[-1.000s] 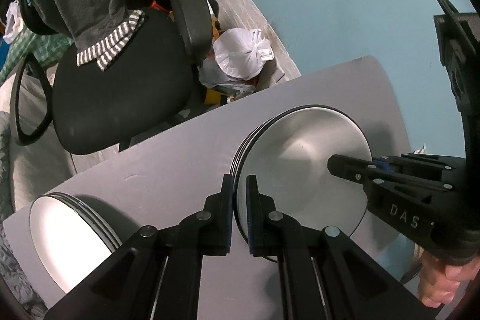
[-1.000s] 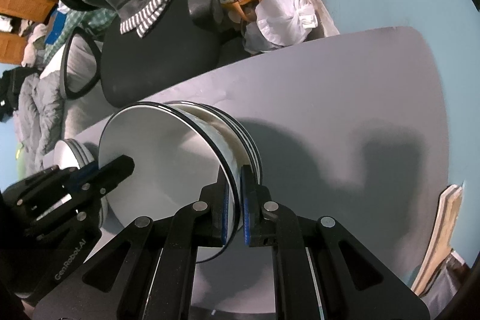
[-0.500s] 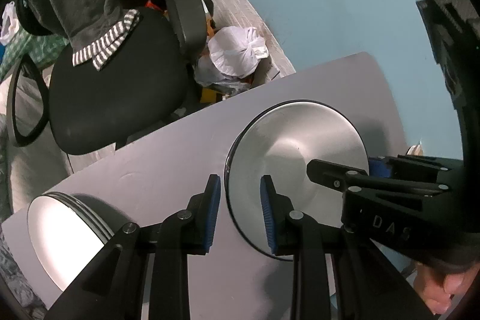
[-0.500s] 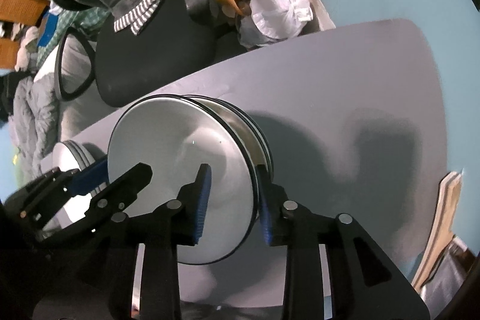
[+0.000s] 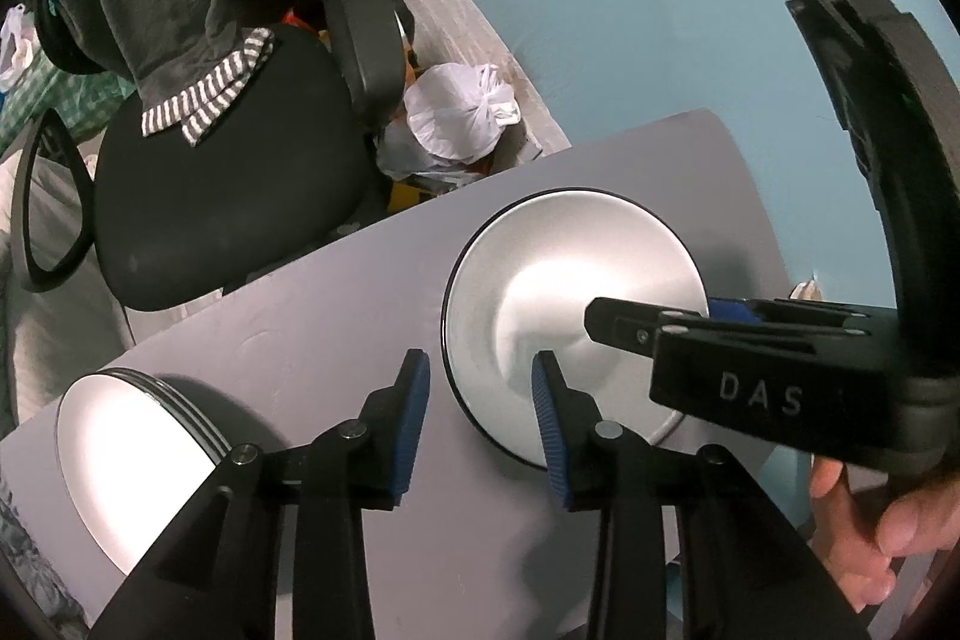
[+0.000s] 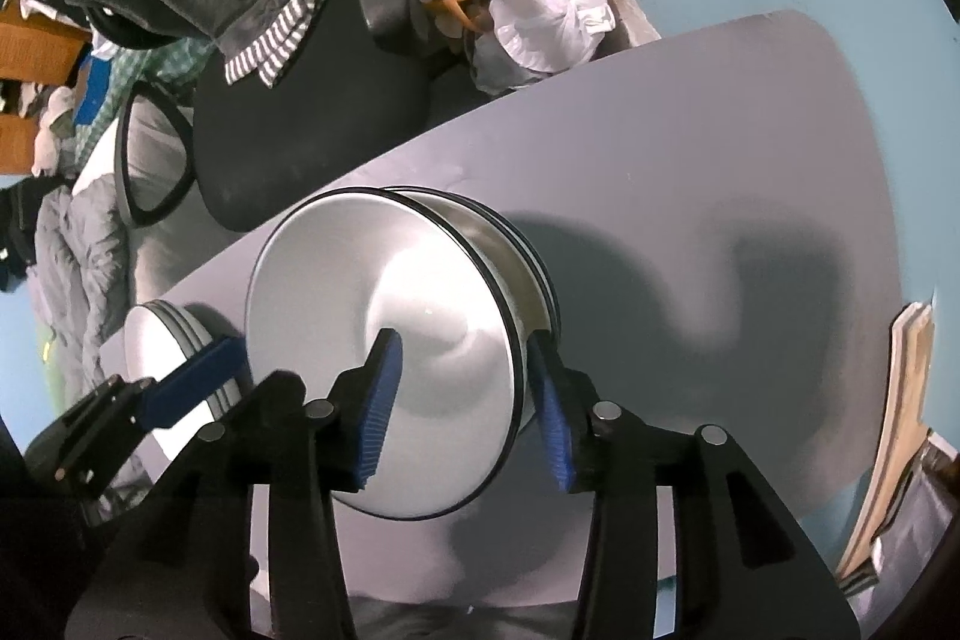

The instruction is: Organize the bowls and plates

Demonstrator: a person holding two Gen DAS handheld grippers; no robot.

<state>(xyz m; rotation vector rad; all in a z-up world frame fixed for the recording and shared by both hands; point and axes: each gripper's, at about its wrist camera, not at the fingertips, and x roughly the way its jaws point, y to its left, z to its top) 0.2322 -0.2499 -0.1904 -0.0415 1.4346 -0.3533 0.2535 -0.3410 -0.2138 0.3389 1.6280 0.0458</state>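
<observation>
A stack of steel bowls with dark rims (image 5: 570,292) (image 6: 384,340) sits on the grey table (image 5: 312,328). A second stack of white plates (image 5: 132,466) (image 6: 174,358) sits at the table's left end. My left gripper (image 5: 480,424) is open, its jaws astride the near left rim of the bowl stack, holding nothing. My right gripper (image 6: 462,406) is open, its jaws astride the near right rim of the top bowl. The right gripper also shows in the left wrist view (image 5: 708,340), reaching over the bowls.
A black office chair (image 5: 228,196) with grey clothing stands beyond the table's far edge. A tied white bag (image 5: 456,118) lies on the floor by the blue wall. Papers or boards (image 6: 900,436) lean at the table's right edge.
Both grippers were shut on the rim of the top bowl; both have opened and let it go. The bowl now rests on the stack.
</observation>
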